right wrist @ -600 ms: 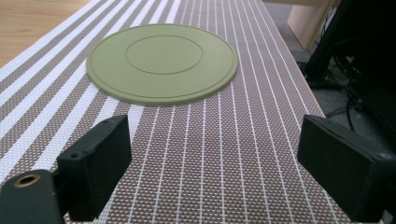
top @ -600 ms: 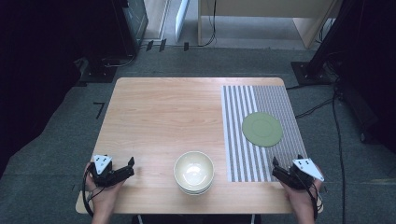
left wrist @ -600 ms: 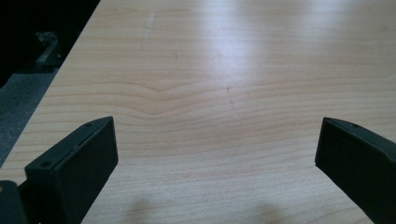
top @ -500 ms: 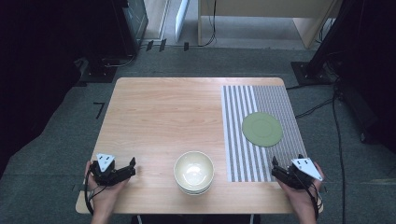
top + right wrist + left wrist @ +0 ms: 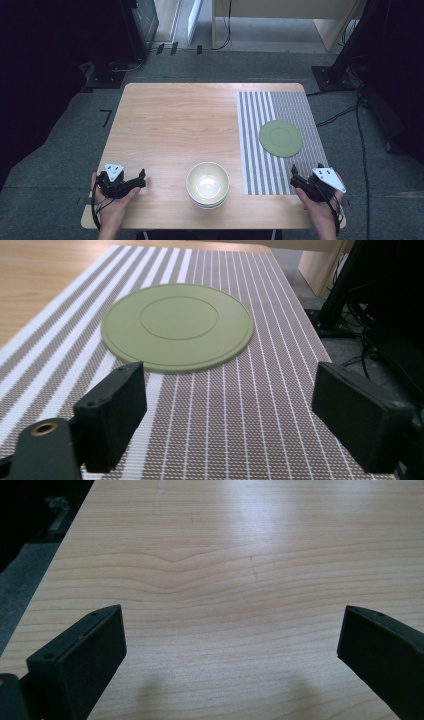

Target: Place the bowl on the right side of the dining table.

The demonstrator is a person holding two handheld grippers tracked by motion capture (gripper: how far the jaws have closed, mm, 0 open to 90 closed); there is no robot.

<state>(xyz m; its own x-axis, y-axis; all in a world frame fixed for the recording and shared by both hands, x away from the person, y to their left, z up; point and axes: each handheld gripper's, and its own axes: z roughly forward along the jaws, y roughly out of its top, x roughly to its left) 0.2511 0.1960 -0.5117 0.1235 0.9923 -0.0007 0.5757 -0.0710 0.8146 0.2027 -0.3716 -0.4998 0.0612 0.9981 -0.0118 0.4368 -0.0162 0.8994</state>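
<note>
Just ahead of the gaping right claw (image 5: pixel 227 410) sits the plate (image 5: pixel 177 326); it's flat, so jaws could skid off. Left claw (image 5: pixel 230 645) is gaping too, holding nothing.

- A round, flat sage-green plate (image 5: pixel 280 138), marked with a raised inner ring, is seen lying face-up on a striped placemat (image 5: pixel 260 170) at the table's right side.
- A cream bowl (image 5: pixel 207 183), empty and upright, is seen stacked on others near the front edge, just left of the placemat.
</note>
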